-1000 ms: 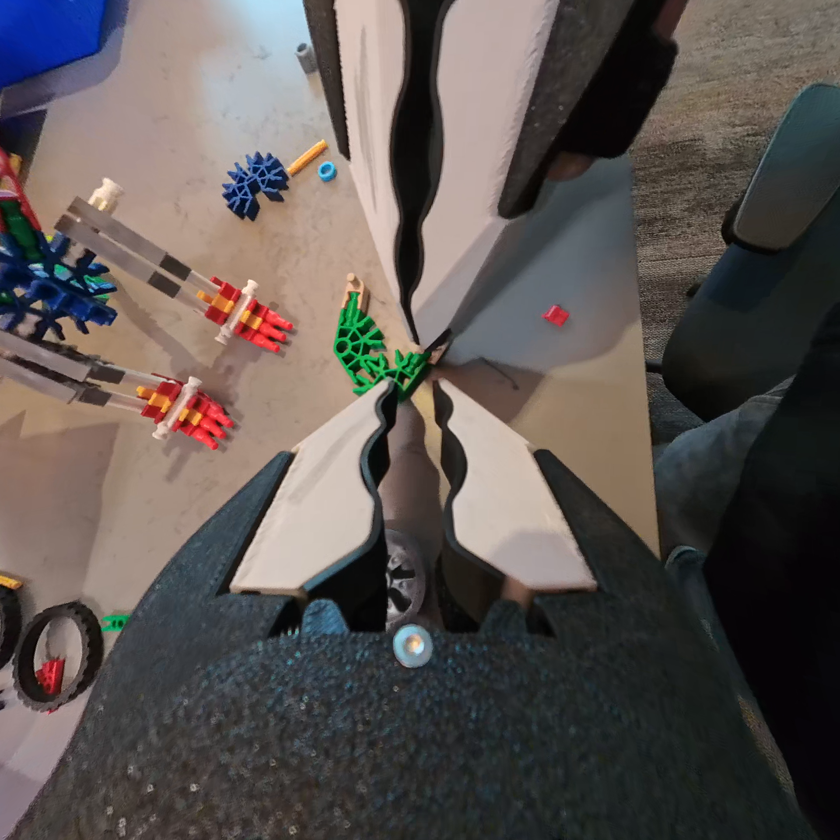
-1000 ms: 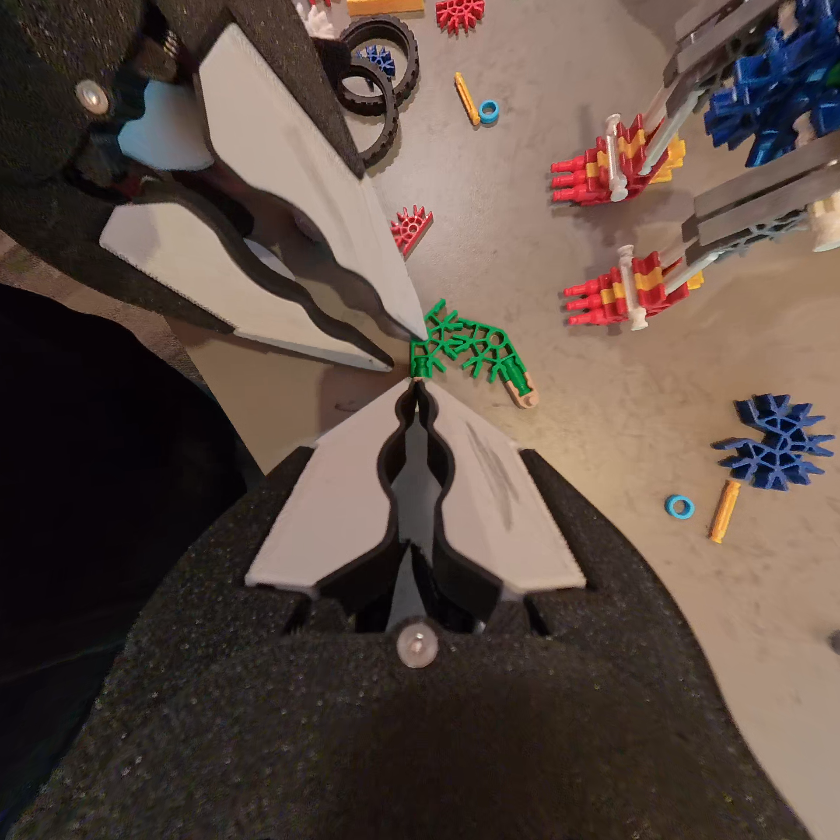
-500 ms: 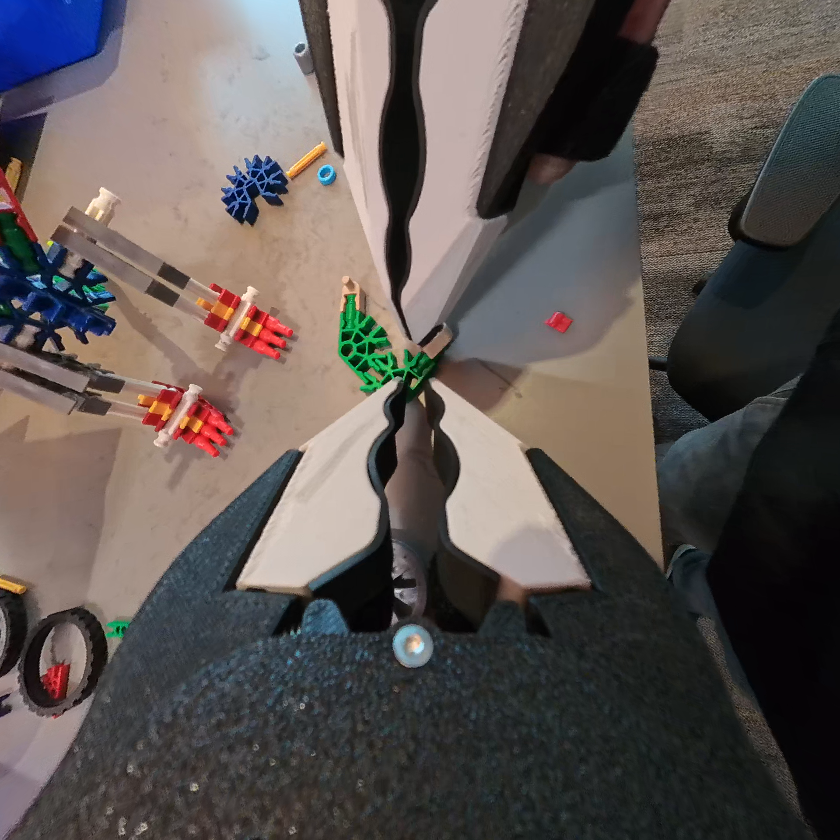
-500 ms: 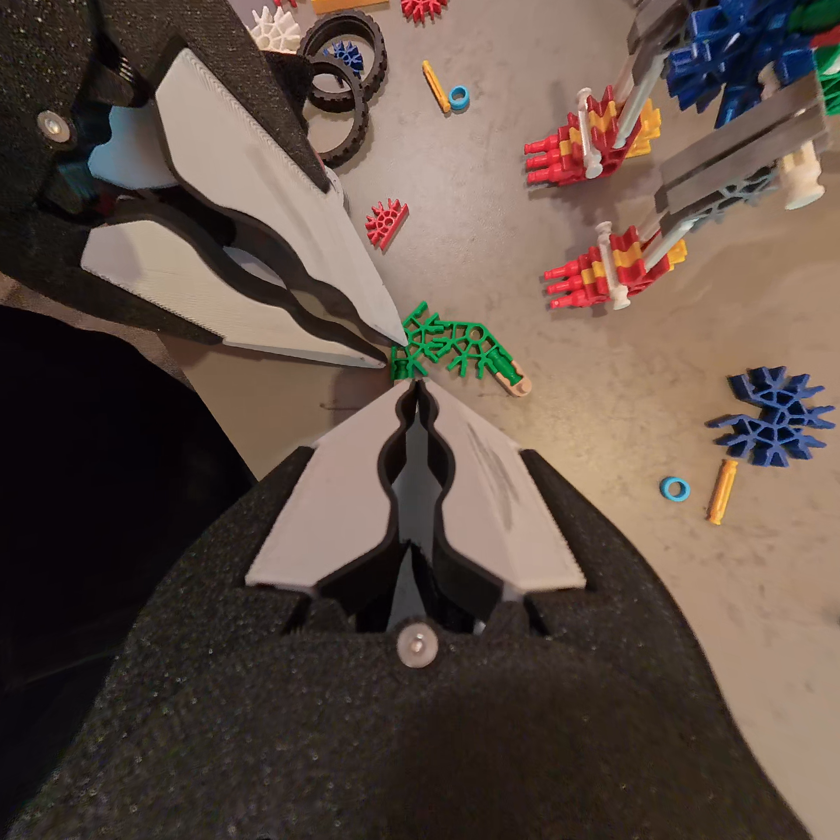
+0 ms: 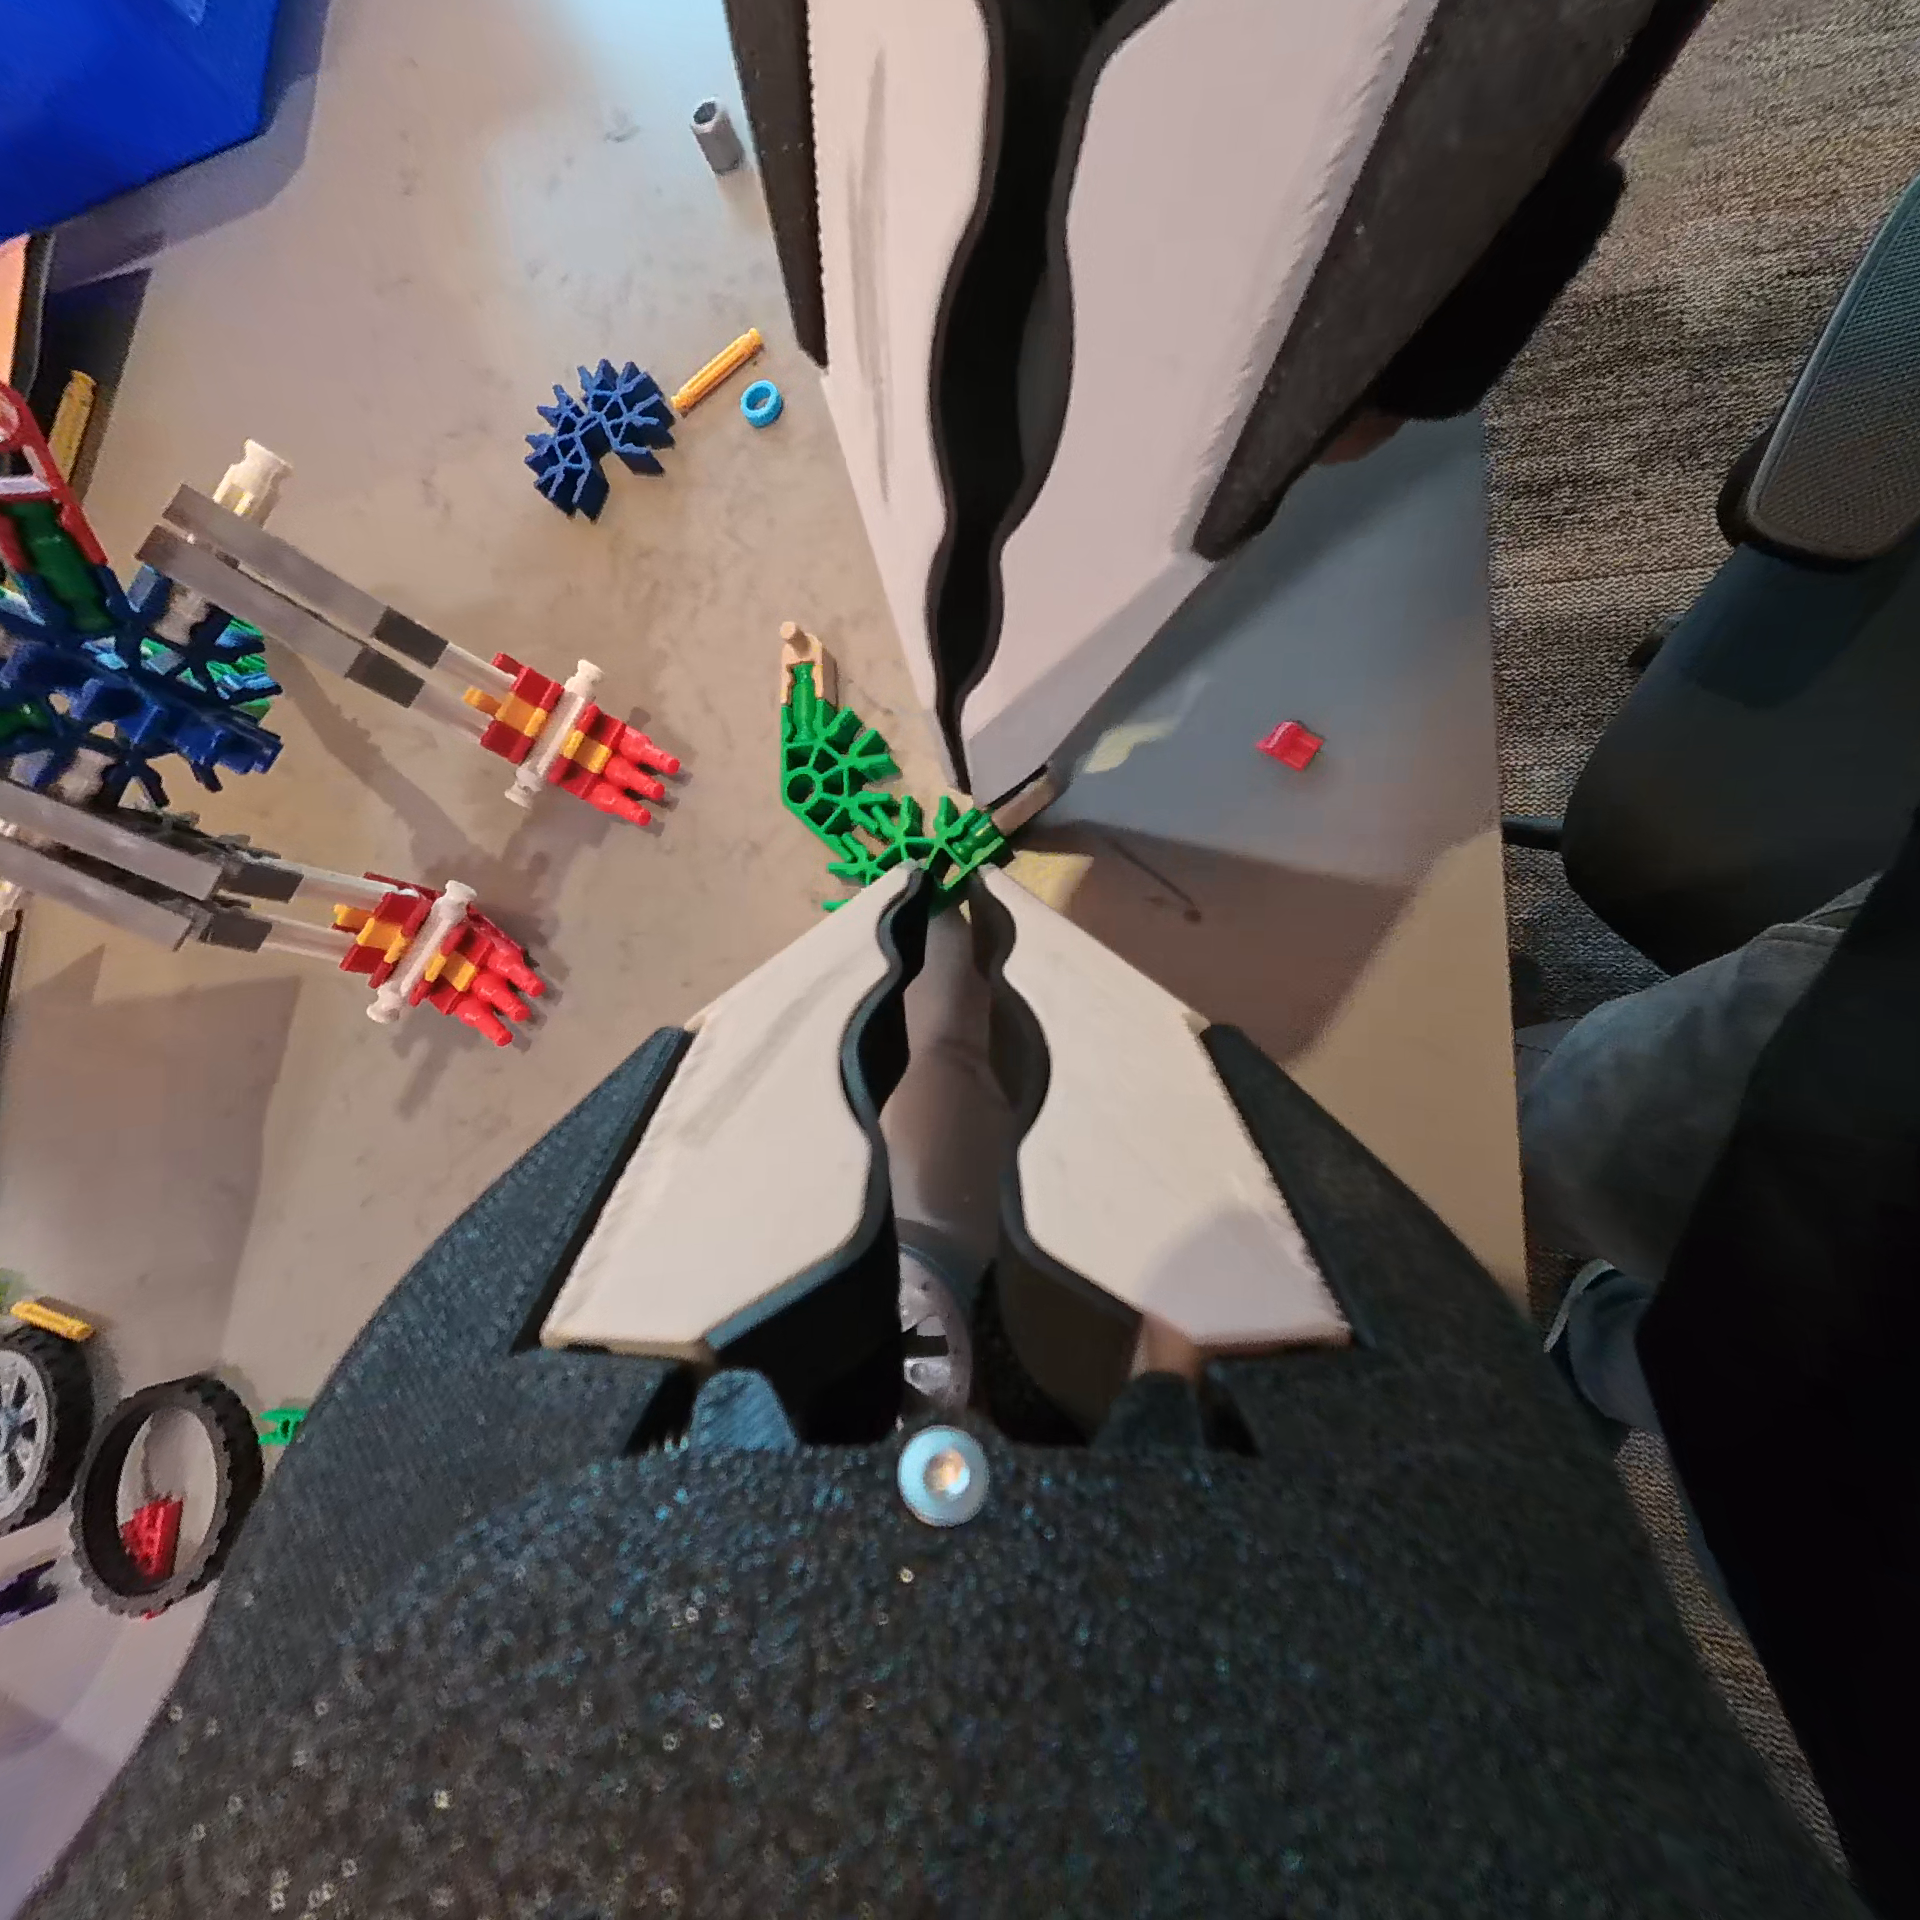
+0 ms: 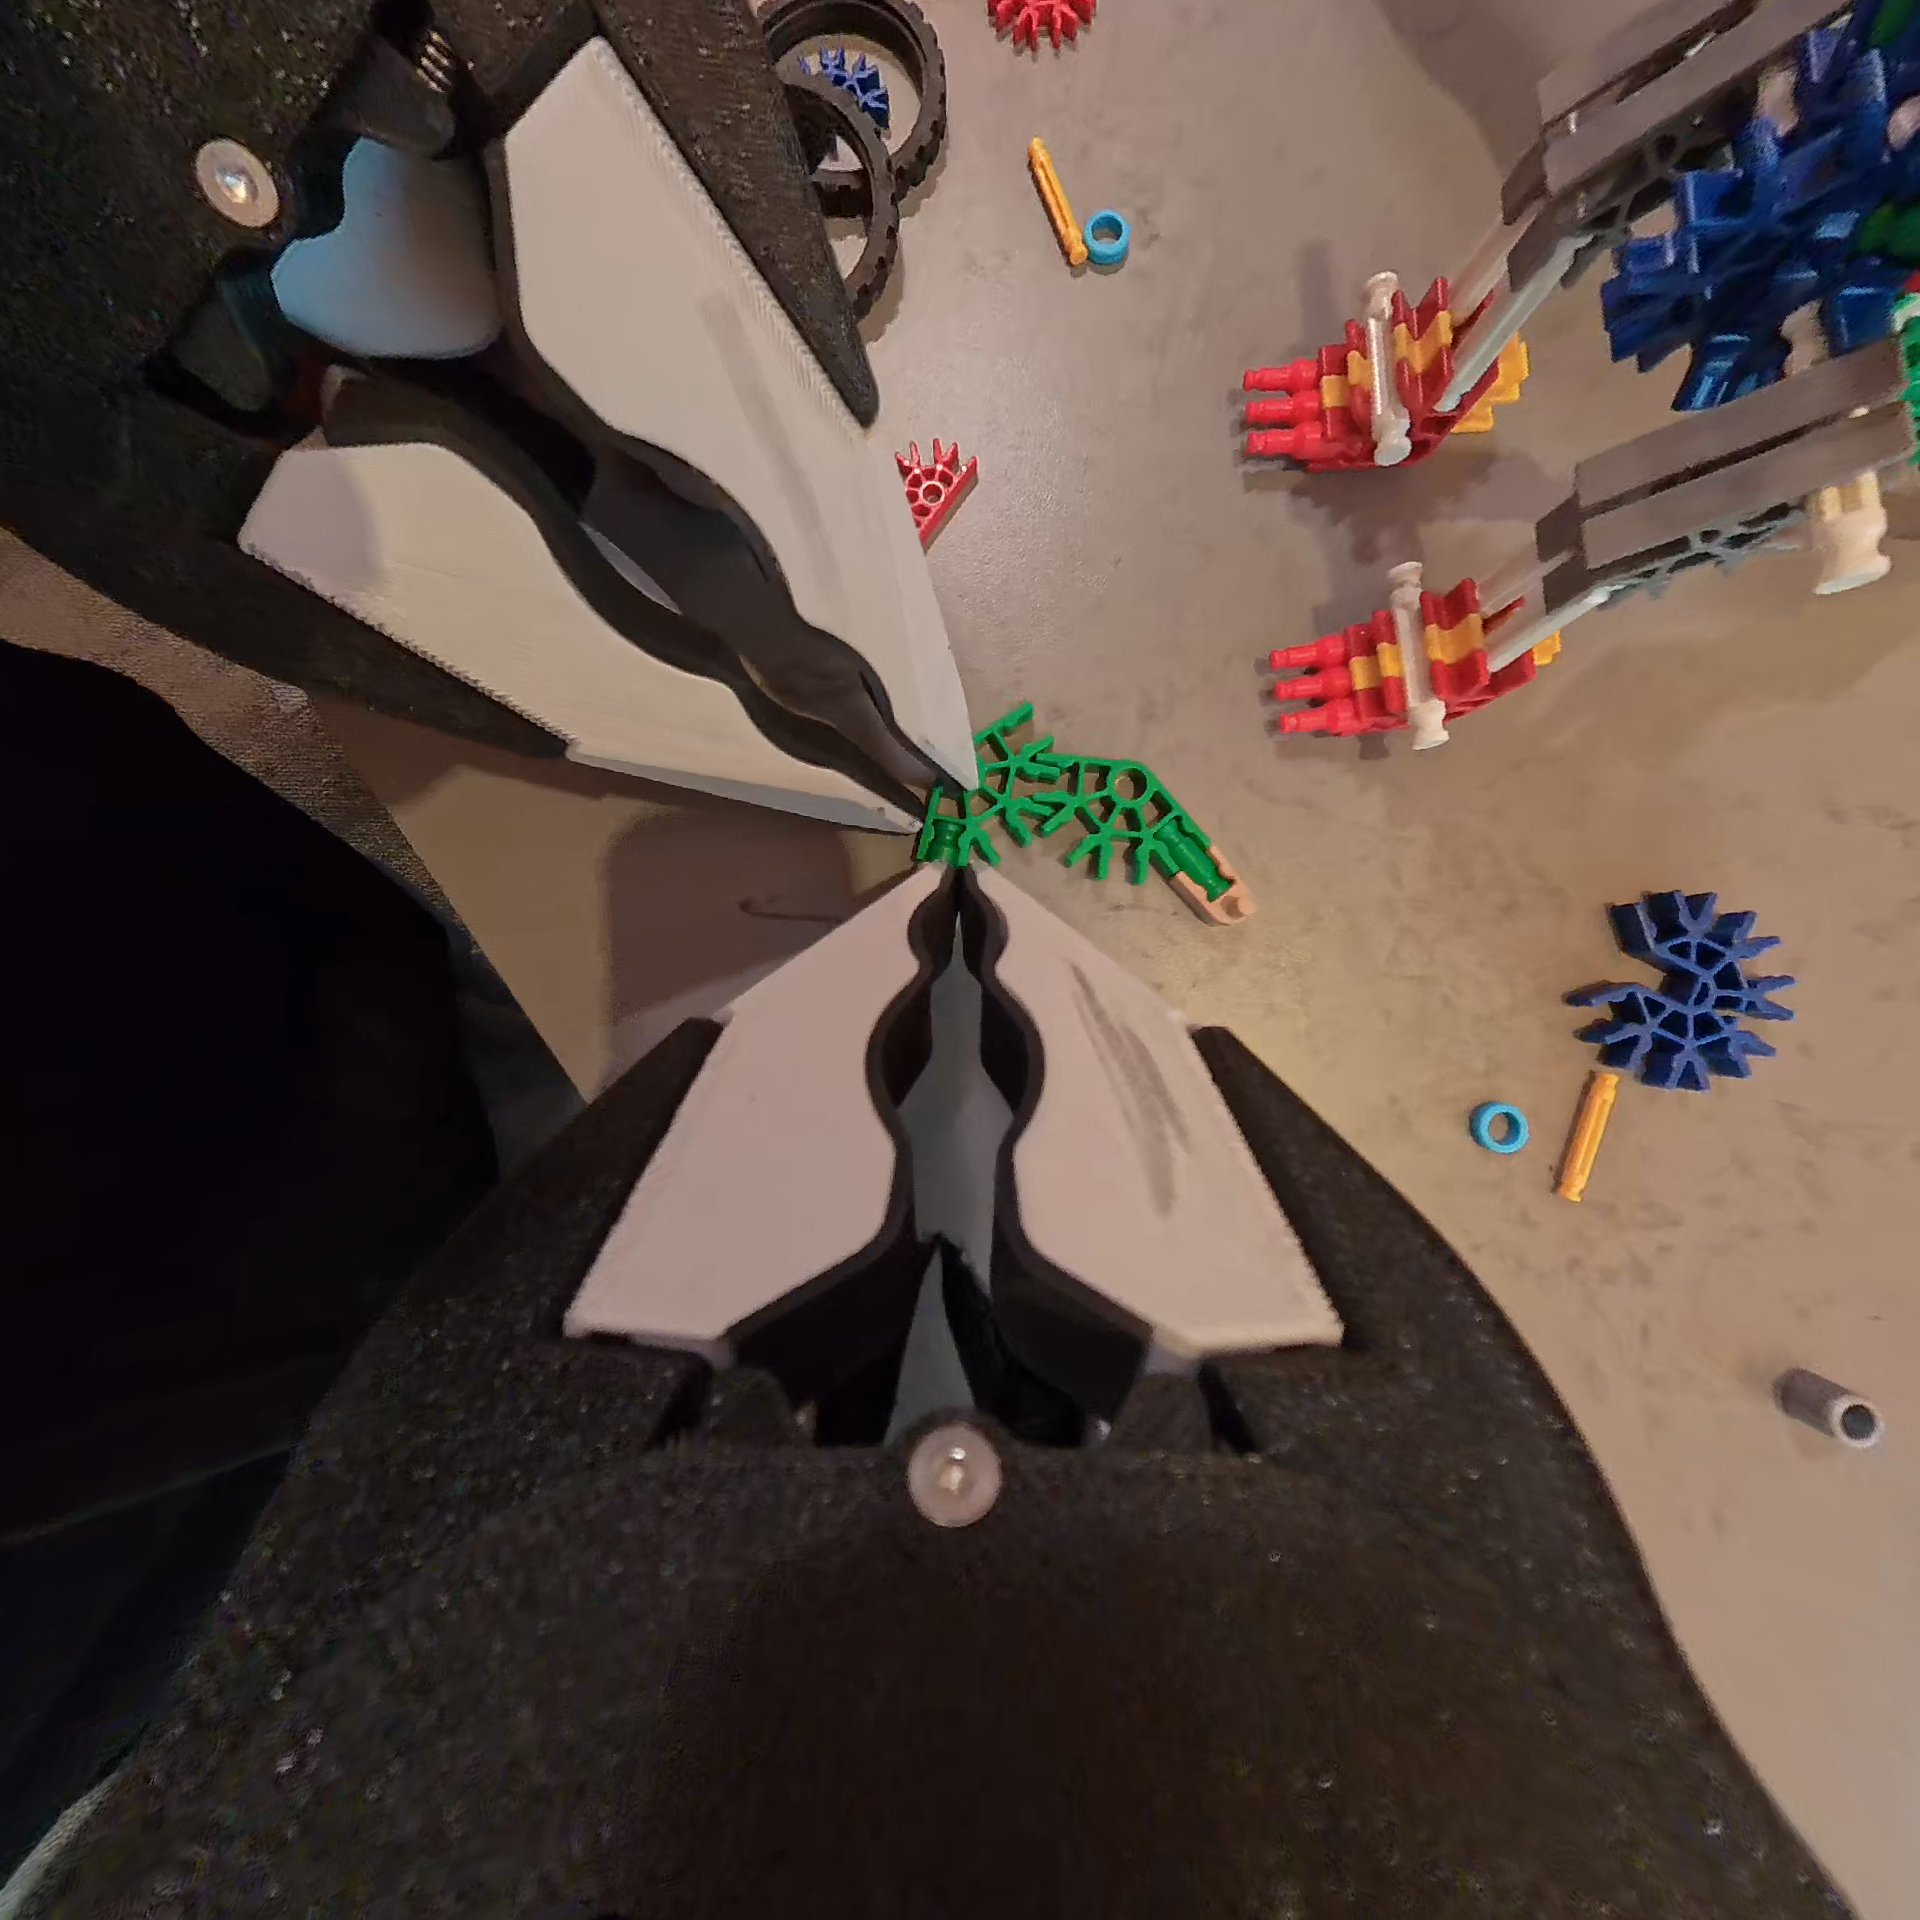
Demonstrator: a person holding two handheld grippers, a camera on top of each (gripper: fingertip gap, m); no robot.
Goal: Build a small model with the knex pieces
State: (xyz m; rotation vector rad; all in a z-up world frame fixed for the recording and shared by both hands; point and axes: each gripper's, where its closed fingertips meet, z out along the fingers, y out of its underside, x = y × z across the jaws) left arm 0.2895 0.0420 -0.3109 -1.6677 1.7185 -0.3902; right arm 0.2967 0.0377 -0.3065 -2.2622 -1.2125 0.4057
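Left wrist view: left tongs (image 5: 948,888) nearly closed, tips pinching near end of green connector piece (image 5: 831,774); piece lies on table (image 5: 436,260), tan clip (image 5: 802,657) at far end. Light, stiff, thin plastic; best held at hub.

Right wrist view: right tongs (image 6: 956,881) closed at same end, green connector piece (image 6: 1070,802) just beyond; probably gripping something small, hidden.

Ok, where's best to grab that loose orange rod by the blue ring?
Its middle, from straight above, pinching across the thin width: the orange rod lies flat on the table, ends offering little. The blue ring sits close beside it, so it may get nudged. Right now the left claw and the right claw are shut on the green connector piece.
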